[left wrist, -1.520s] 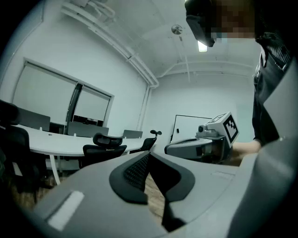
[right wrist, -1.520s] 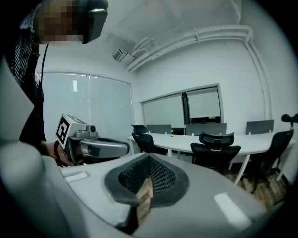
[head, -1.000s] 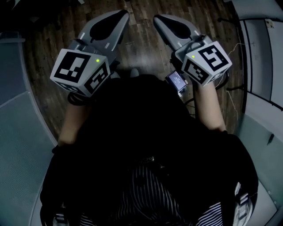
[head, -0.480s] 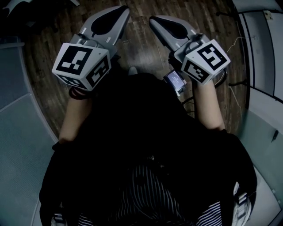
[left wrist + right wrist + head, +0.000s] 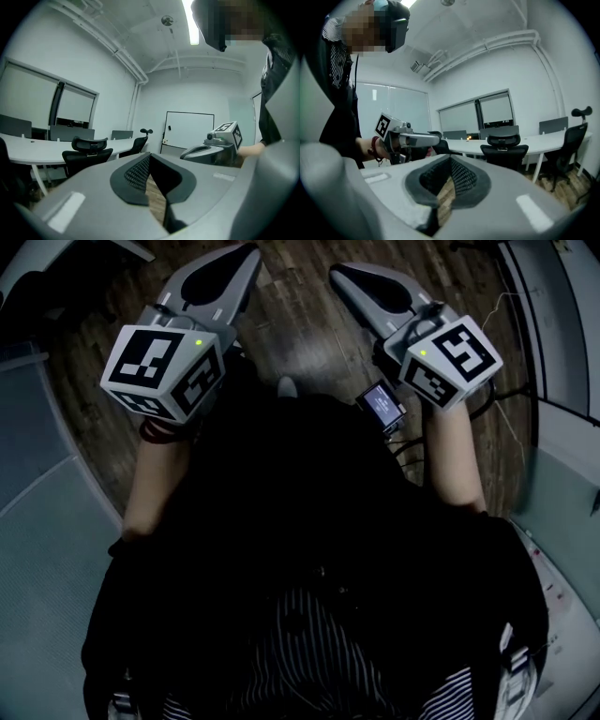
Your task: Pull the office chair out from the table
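Head view looks down on a person's dark top and both forearms. The left gripper and right gripper are held out side by side over a wooden floor, both pointing away from the body. A small screened device sits just beside the right wrist.

In the left gripper view, the left gripper has its jaws pressed together at the tips with nothing between them. Only floorboards show through the slot behind the pads. The right gripper hangs near it on the right.

Far off to the left, a black office chair stands tucked against a long white table, well apart from both tools. A second chair stands further along the same table, and a whiteboard hangs on the far wall.

In the right gripper view, the right gripper is likewise closed tip to tip and empty, with the left gripper near it on the left. A black chair at the table's near edge is probably the same office chair, though the wide lens makes that hard to confirm. Another chair stands at the far right.
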### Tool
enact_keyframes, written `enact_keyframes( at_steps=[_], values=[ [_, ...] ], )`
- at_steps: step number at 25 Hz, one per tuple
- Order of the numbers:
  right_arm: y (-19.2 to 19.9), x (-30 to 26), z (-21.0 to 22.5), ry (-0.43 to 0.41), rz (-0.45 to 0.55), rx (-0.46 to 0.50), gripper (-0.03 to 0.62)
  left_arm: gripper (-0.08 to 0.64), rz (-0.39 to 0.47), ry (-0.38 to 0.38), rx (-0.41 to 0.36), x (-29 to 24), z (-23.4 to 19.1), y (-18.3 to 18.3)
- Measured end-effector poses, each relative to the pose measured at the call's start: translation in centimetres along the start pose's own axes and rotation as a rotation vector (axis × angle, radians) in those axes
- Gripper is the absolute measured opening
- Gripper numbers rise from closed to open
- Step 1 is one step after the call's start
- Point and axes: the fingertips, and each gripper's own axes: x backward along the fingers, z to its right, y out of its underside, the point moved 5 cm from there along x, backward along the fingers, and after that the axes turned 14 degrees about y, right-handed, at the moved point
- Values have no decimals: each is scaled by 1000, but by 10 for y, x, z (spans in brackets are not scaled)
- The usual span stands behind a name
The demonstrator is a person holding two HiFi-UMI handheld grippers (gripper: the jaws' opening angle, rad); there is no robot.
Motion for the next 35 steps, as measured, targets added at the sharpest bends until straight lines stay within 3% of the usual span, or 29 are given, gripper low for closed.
enact_keyframes(
  at_steps=[8, 15, 24, 35],
  values=[
    [-16, -41, 13, 33, -20, 45, 2, 0, 36, 21, 0, -5, -46, -6],
    [-22, -68, 17, 54, -33, 69, 2, 0, 88, -13, -15, 1, -81, -21],
    [-52, -196, 12, 37, -45, 98, 2, 0, 77, 38, -3, 0, -195, -30],
    [-80, -329, -6, 24, -88, 150, 2, 0, 72, 26, -4, 39, -312, -42]
  ],
)
